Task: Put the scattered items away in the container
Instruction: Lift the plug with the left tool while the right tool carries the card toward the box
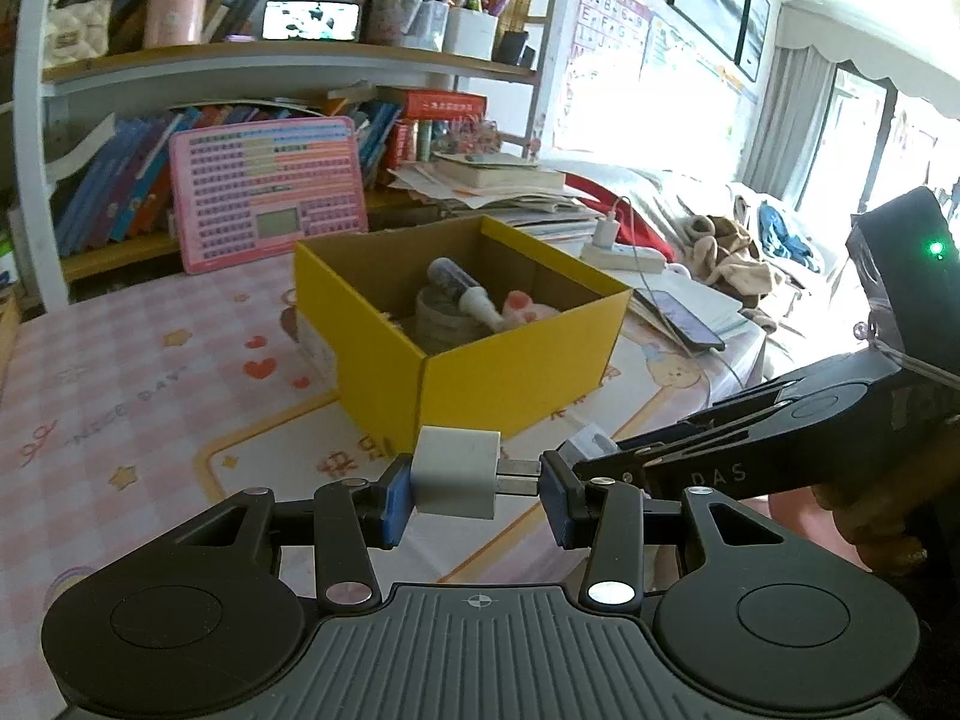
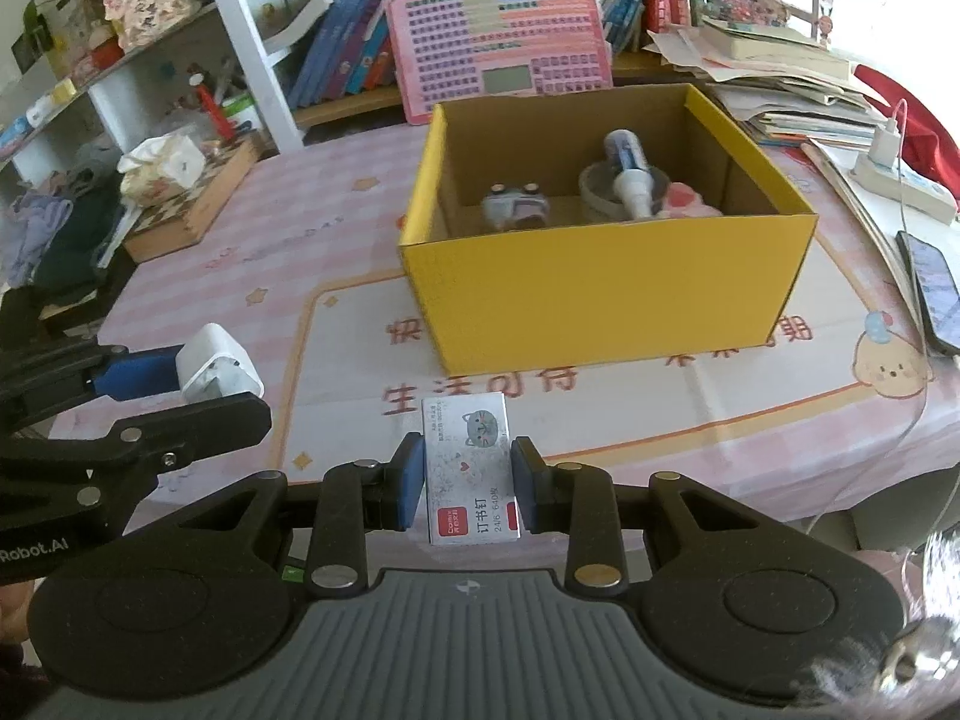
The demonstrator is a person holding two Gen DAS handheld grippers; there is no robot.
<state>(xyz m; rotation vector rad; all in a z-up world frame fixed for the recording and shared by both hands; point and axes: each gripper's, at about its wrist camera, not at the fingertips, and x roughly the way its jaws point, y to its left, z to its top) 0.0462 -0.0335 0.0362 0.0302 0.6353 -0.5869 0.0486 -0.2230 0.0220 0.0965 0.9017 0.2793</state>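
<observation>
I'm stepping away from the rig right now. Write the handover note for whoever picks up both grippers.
Left gripper: jaws shut on the white charger plug, held above the tablecloth, short of the box.
Right gripper: jaws shut on the staples box, also held in front of the yellow box.
Done: a tube, a tape roll, a small toy car and a pink item already lie inside the box.
Left: carry both held items over the rim and release them inside.
</observation>
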